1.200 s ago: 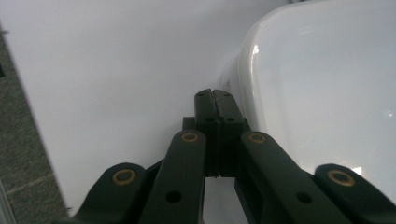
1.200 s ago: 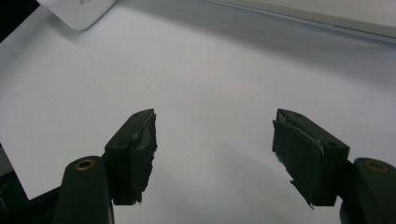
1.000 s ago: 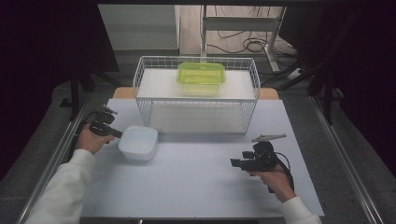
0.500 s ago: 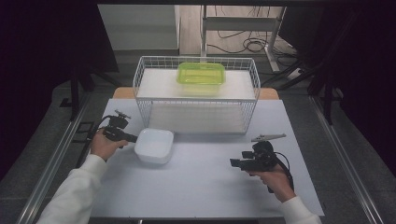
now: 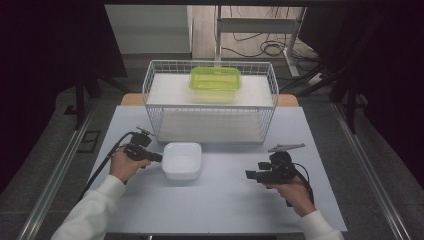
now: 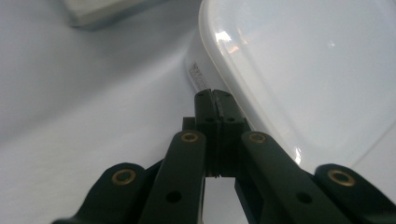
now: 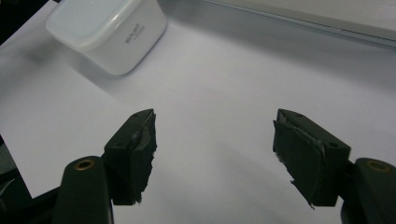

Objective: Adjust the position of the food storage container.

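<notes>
A white lidded container (image 5: 182, 160) sits on the white table, in front of the wire basket. My left gripper (image 5: 159, 157) is shut, its closed tips touching the container's left side just under the lid rim; nothing shows between the jaws. In the left gripper view the shut tips (image 6: 215, 95) meet the container (image 6: 303, 70) at its edge. My right gripper (image 5: 248, 174) rests low on the table to the right, open, pointing left at the container. In the right gripper view its pads (image 7: 214, 140) stand wide apart with bare table between them and the container (image 7: 107, 32) farther off.
A white wire basket (image 5: 210, 106) stands at the back of the table with a green lidded container (image 5: 215, 82) in its far part. The table top (image 5: 225, 205) stretches in front of both hands. Metal rails run along both sides.
My left gripper has moved to the right across the table, and the white container has slid right with it. The right hand has stayed in place.
</notes>
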The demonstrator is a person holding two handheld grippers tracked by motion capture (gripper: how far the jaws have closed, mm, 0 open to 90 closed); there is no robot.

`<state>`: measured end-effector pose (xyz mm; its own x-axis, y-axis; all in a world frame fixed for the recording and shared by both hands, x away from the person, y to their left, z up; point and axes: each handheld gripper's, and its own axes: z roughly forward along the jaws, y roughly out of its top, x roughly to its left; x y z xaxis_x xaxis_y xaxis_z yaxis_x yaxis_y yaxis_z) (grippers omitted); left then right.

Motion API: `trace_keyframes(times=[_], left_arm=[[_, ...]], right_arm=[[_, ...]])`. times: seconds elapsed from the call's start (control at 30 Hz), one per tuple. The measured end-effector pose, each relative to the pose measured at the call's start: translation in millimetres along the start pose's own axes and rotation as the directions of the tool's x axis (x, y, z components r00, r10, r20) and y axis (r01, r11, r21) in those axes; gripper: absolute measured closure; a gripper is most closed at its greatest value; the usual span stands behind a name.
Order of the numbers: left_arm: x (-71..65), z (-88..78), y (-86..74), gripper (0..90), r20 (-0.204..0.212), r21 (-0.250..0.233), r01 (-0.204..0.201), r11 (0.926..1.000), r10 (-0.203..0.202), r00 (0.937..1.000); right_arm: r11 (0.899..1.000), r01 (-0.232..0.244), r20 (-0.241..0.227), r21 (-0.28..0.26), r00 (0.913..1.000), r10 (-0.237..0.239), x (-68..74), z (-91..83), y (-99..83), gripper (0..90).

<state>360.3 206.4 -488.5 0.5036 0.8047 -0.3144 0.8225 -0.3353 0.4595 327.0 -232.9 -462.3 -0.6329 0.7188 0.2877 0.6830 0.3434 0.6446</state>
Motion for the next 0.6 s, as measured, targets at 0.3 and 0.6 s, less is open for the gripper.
trace_keyframes(times=[0.3, 0.6], left_arm=[[-18.1, 12.6, -0.4, 90.0, 0.034, -0.001, 0.005, 1.0, -0.005, 0.9994], [-32.3, 26.0, 15.7, 89.9, 0.049, -0.008, -0.006, 0.9999, 0.007, 0.9988]], right_arm=[[1.0, 0.002, 0.001, 0.003, 1.0, -0.002, -0.5, 0.5, 0.1, 29.9], [1.0, 0.004, -0.001, 0.008, 1.0, -0.004, 0.5, 1.7, 0.2, 29.8]])
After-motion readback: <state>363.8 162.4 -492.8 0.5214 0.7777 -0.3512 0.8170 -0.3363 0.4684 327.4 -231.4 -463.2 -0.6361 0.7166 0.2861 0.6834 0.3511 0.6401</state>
